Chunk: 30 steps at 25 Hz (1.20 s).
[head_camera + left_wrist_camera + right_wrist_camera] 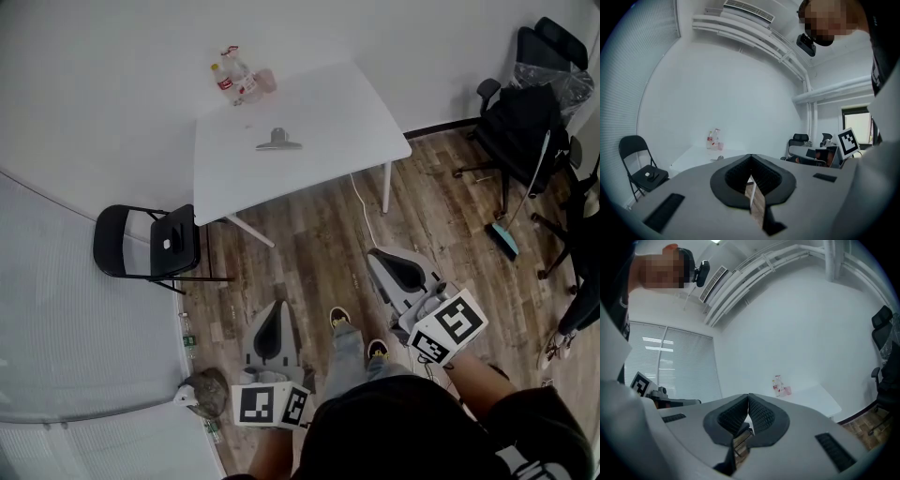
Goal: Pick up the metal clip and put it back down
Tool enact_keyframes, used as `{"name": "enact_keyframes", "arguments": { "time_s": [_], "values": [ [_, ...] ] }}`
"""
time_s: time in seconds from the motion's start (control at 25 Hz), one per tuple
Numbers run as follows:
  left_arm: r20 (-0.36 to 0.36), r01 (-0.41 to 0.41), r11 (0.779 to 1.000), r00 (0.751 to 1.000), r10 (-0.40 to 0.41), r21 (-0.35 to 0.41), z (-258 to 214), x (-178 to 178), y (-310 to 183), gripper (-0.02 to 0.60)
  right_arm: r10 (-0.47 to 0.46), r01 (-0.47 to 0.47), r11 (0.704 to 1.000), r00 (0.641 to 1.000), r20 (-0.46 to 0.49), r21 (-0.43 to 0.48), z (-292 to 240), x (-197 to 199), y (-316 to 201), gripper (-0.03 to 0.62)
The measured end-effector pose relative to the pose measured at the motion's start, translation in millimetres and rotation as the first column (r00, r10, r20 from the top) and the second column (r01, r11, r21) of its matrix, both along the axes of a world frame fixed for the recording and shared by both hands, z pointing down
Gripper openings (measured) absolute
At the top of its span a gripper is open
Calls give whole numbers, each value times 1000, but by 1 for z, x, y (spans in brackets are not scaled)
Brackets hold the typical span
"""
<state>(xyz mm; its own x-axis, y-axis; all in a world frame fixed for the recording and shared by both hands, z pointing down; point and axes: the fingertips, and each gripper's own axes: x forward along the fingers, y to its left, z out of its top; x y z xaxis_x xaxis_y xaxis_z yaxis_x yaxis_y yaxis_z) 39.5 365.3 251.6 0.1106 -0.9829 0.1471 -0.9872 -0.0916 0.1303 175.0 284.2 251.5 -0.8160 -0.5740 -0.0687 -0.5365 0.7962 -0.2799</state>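
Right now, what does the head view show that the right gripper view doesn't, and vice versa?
Head view only: the metal clip lying on the white table, and the black folding chair. Right gripper view only: window blinds, a ceiling air conditioner, and the right gripper with jaws shut on nothing. Both: the white table and the bottles at its far corner.

An office room: white table (309, 141), black swivel chairs (525, 122), folding chair (150, 244), window blinds (670, 366).
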Motion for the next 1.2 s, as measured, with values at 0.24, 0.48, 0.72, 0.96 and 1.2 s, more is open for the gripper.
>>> {"name": "enact_keyframes", "arguments": {
  "time_s": [0.24,0.48,0.72,0.96,1.2],
  "values": [
    [-14,0,1000,1000,0,-19,12,-19,-30,14,-3,3,1000,1000,-13,-20,12,-20,-29,17],
    [-28,-33,999,999,32,-23,15,-40,-75,14,16,-17,1000,999,-33,-22,11,-39,-66,17],
    [-23,-43,999,999,43,-16,11,-67,-108,14,45,-46,999,998,-49,-16,4,-60,-94,17],
    [-24,-41,999,999,41,-1,3,-102,-136,14,33,-33,999,995,-91,-1,-5,-97,-122,17],
    [-44,-49,999,998,49,-8,9,-127,-143,14,24,-22,1000,988,-151,14,-4,-117,-134,17]
  ]
}}
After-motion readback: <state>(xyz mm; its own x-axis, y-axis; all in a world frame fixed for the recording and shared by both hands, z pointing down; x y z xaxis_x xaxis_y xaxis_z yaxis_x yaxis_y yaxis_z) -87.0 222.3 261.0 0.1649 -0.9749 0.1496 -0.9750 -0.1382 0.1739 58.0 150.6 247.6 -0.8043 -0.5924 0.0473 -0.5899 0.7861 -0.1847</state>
